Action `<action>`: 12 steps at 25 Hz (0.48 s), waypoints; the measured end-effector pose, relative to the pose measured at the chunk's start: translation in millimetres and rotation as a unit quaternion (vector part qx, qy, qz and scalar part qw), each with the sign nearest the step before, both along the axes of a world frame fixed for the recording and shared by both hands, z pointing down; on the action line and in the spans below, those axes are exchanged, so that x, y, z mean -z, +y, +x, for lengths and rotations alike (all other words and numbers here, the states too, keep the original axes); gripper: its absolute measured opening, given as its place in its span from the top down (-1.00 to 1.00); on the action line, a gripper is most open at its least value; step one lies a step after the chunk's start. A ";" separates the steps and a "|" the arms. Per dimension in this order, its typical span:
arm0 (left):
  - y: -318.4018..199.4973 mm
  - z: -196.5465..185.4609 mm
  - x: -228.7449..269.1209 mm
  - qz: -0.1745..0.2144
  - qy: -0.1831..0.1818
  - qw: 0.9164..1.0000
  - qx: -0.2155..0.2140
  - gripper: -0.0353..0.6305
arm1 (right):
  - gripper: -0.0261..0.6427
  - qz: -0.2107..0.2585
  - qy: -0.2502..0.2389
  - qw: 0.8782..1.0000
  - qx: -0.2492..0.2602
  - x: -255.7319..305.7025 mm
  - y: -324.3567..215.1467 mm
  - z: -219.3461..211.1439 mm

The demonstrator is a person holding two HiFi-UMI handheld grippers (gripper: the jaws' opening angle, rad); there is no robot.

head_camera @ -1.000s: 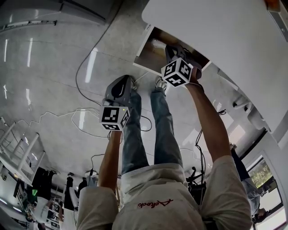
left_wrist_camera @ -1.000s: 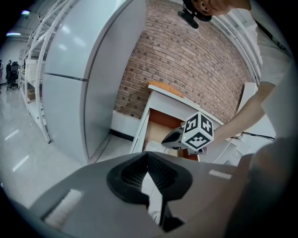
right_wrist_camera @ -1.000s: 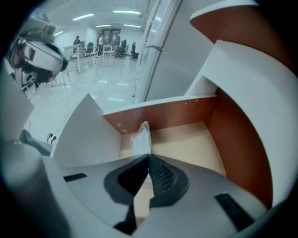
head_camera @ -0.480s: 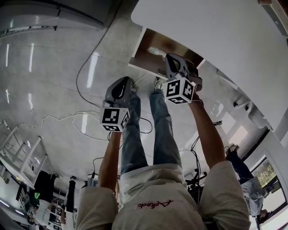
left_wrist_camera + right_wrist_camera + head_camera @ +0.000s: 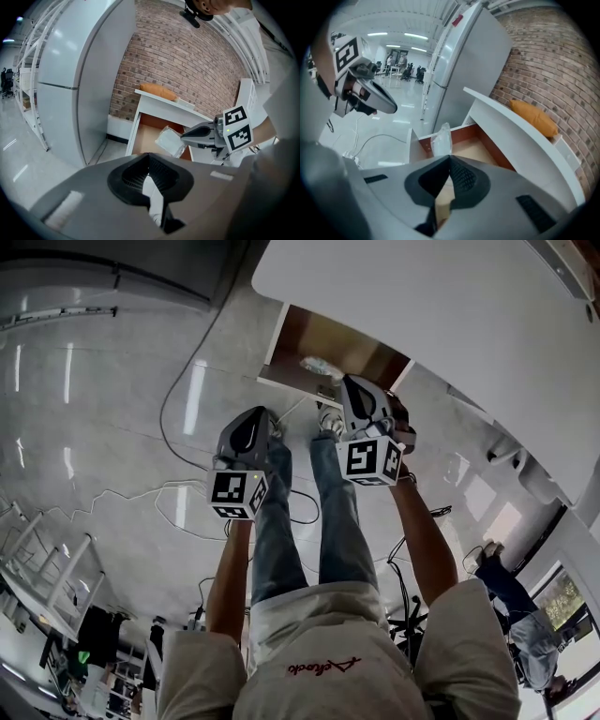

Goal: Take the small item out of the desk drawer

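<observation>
Since the clear plastic packet (image 5: 171,142) looked light, limp and slick, I judged an edge the safest place to pinch. That was where the right gripper (image 5: 183,137) had it, jaws closed on it, with the packet jutting past its tips and the open drawer (image 5: 146,133) just ahead and below. The left gripper (image 5: 149,155), well off to its side, was closed on nothing; I counted one packet, one drawer and two grippers.

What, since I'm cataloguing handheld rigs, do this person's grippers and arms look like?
The left gripper and right gripper are smooth grey rounded shells with a dark oval inset and dark ribbed pads. Each bears a white cube of black square markers: left cube, right cube. The person wears pale short sleeves; the forearms are bare.
</observation>
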State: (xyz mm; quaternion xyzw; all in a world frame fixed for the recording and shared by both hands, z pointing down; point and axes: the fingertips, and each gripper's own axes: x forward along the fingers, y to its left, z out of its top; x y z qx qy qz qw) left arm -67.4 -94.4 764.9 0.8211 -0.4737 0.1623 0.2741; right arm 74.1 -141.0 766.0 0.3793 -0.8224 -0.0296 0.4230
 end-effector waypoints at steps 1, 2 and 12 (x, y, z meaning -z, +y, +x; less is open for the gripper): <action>-0.3 0.0 2.8 0.002 0.000 1.000 0.001 0.87 | 0.89 -0.002 -0.017 1.000 -0.014 4.4 1.7 1.1; -1.0 -0.5 5.0 0.004 0.000 1.000 0.003 0.87 | 0.89 -0.005 -0.037 0.999 -0.031 8.8 2.9 1.5; -7.5 -0.9 27.4 0.021 0.000 1.000 0.010 0.87 | 0.89 -0.030 -0.235 0.958 -0.163 42.5 13.2 -1.2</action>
